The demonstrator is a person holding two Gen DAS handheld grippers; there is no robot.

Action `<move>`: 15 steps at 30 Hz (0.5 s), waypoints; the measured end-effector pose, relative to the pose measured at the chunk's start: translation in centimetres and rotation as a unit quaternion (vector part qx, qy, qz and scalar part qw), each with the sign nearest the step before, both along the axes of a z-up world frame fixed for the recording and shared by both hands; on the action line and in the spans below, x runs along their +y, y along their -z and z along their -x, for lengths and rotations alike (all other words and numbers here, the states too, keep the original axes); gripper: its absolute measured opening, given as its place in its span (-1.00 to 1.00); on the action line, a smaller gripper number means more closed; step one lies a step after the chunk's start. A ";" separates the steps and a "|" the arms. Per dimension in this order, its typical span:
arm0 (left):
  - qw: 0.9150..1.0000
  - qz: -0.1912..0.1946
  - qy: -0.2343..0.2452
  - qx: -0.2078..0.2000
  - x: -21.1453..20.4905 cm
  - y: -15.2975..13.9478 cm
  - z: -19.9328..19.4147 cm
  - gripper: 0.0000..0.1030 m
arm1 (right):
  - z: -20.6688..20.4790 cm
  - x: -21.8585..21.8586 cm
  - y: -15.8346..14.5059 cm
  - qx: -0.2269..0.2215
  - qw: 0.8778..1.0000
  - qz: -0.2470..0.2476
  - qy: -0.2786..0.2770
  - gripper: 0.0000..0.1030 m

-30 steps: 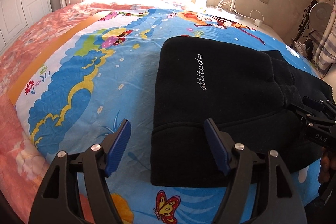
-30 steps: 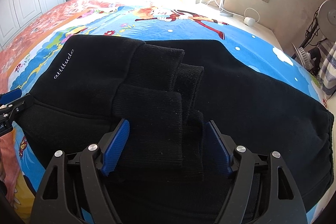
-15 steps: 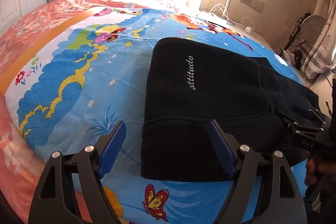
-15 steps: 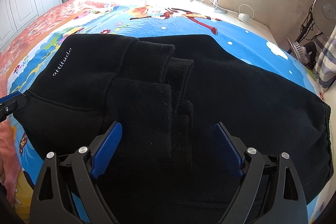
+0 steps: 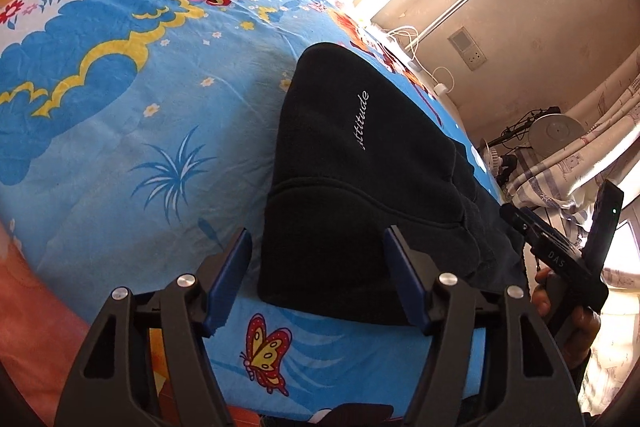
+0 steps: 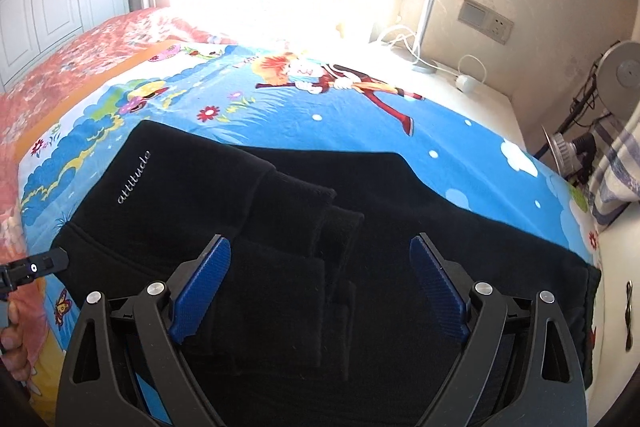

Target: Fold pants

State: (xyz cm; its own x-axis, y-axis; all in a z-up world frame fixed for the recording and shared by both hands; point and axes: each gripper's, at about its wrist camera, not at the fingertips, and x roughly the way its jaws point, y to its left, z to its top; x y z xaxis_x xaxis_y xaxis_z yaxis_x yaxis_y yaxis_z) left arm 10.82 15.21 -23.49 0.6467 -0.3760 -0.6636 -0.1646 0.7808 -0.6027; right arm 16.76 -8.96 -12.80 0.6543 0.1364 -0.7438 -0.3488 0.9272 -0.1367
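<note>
Black pants (image 5: 352,179) with a white "attitude" print lie folded on the bed's cartoon sheet (image 5: 120,115). In the right wrist view the pants (image 6: 400,211) spread wide, with the ribbed leg cuffs (image 6: 304,211) folded back onto the middle. My left gripper (image 5: 320,279) is open and empty, hovering at the folded near-left corner. My right gripper (image 6: 320,283) is open and empty above the cuffs. The right gripper also shows in the left wrist view (image 5: 560,251), and the left gripper's tip shows at the left edge of the right wrist view (image 6: 36,267).
A bedside shelf with cables and a white plug (image 6: 464,81) runs along the wall. A fan (image 6: 620,67) and a striped curtain (image 6: 616,163) stand at the right. White wardrobe doors (image 6: 52,3) stand at the far left.
Both grippers have pulled back and lifted away from the pants. The left one has tilted its view. The right jaws have opened wider.
</note>
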 end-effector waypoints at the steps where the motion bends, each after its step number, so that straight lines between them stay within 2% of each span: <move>1: 1.000 0.008 0.004 -0.001 0.0 0.2 0.0 0.30 | -0.8 0.7 -0.1 0.001 1.000 -0.001 -0.004 0.70; 2: 1.000 0.010 0.007 -0.002 -0.1 0.3 0.1 0.22 | -1.7 1.4 0.0 0.008 1.000 -0.005 -0.010 0.70; 3: 1.000 0.003 0.008 -0.001 -0.3 0.4 0.0 0.19 | -2.7 2.1 0.3 0.022 1.000 -0.008 -0.018 0.70; 4: 1.000 -0.009 0.010 -0.001 -0.4 0.3 0.1 0.08 | -3.8 2.8 0.8 0.033 0.999 -0.002 -0.021 0.70; 5: 1.000 -0.023 0.013 0.001 -0.6 0.3 0.1 -0.04 | -4.8 3.4 1.6 0.036 0.999 0.020 -0.014 0.68; 7: 0.999 -0.041 0.021 0.006 -0.6 0.2 0.2 -0.16 | -6.5 4.1 3.7 0.041 0.996 0.074 0.005 0.58; 8: 0.999 -0.041 0.024 0.006 -0.5 0.2 0.4 -0.20 | -7.1 3.9 4.9 0.058 0.995 0.077 0.004 0.57; 11: 0.999 -0.034 0.025 0.007 -0.1 0.5 0.6 -0.23 | -7.4 2.6 5.7 0.063 0.997 0.042 0.006 0.63; 15: 0.999 -0.035 0.026 0.006 -0.1 0.5 0.7 -0.23 | -6.6 2.8 5.9 0.038 0.997 0.063 0.002 0.64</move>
